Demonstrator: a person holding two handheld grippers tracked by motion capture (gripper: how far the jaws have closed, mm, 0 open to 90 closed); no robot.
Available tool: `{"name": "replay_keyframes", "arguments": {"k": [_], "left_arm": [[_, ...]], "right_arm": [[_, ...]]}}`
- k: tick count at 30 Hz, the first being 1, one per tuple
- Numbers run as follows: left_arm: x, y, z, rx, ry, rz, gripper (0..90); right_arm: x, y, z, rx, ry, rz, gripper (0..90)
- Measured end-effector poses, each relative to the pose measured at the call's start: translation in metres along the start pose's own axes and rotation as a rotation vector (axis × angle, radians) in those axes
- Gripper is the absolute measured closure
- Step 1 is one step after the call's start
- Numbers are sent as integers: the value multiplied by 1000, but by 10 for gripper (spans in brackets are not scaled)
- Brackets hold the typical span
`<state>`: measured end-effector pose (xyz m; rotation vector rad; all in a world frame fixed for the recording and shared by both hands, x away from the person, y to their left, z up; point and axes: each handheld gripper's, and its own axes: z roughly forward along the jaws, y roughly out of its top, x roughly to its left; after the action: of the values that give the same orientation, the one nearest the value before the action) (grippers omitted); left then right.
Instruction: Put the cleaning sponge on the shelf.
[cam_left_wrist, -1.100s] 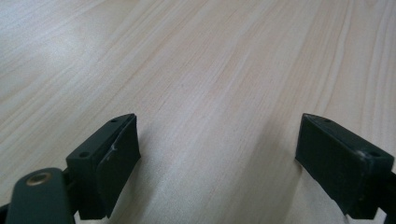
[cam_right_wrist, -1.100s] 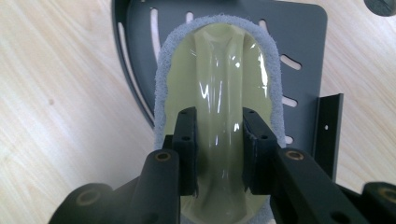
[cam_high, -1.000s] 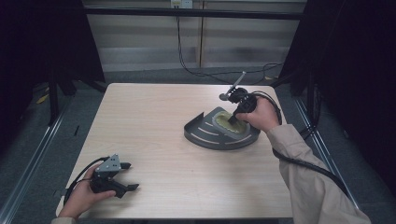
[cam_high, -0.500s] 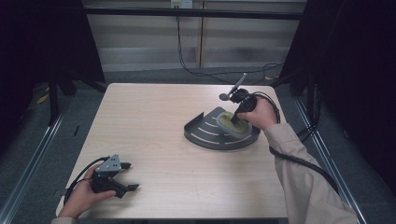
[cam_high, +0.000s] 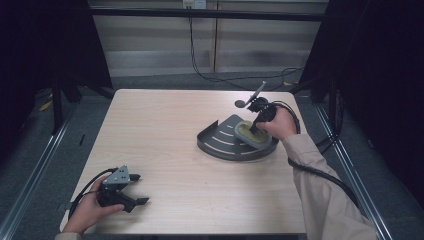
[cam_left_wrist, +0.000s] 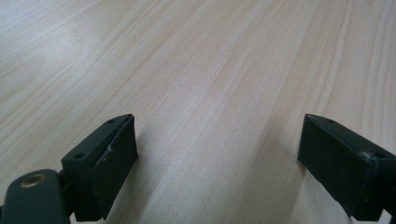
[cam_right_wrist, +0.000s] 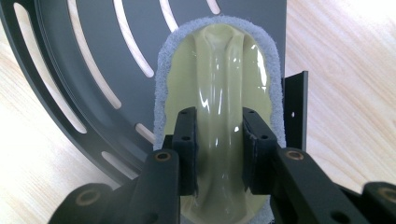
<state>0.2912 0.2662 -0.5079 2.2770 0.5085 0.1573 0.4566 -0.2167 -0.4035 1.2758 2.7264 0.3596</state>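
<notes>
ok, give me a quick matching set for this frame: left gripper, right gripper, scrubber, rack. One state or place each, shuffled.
Things:
1. left gripper
2. right gripper
3. scrubber
4. rack

States or places:
A. dark grey, slotted, quarter-round, lying on the table
B. fingers wide open over bare wood, near corner
C. pale green handle with grey pad rim, resting on the rack
D. fingers closed on a raised green ridge

Pairs: 1-B, 2-D, 3-C, 4-A
</notes>
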Motion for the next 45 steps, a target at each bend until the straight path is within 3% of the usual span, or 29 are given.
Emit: {"name": "replay_keyframes", "arguments": {"k": [12, 22, 31, 45], "left_arm": [[0, 0, 1, -2, -3, 1, 110], [0, 0, 1, -1, -4, 3, 106], [0, 1, 1, 2, 0, 7, 103], [0, 1, 1, 6, 3, 8, 103]], "right_arm": [[-9, -7, 8, -1, -11, 15, 705], [-16, -15, 19, 35, -24, 30, 704], [-19, -18, 24, 66, -20, 24, 703], [-22, -22, 28, 67, -8, 53, 702]]}}
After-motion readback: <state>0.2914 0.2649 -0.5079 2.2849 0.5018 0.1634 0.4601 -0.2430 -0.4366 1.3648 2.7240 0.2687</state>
